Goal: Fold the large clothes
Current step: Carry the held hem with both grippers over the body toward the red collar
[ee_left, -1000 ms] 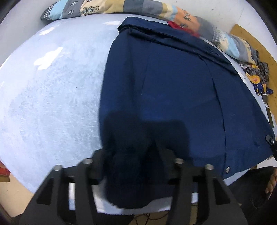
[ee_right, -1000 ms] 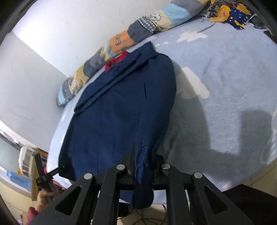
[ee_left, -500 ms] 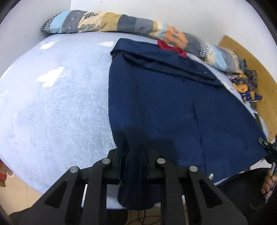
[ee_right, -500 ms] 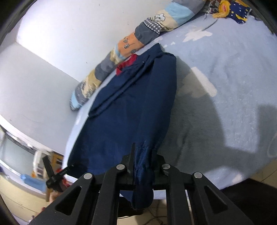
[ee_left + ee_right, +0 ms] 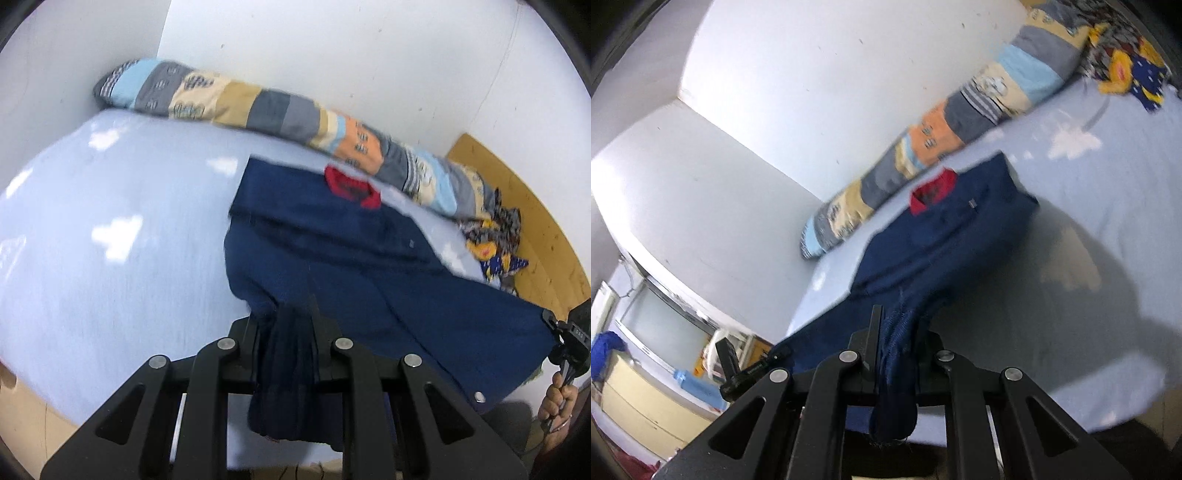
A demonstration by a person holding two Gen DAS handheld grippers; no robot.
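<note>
Both grippers, left (image 5: pixel 286 325) and right (image 5: pixel 899 332), pinched the jacket (image 5: pixel 369 266) hem, raised off the bed (image 5: pixel 110 229); bare bedding lay open toward nine o'clock

Patchwork bolster (image 5: pixel 280 110) along wall, crumpled cloth (image 5: pixel 495 243) beside

Left claw (image 5: pixel 284 332), right claw (image 5: pixel 897 354) clamped.
</note>
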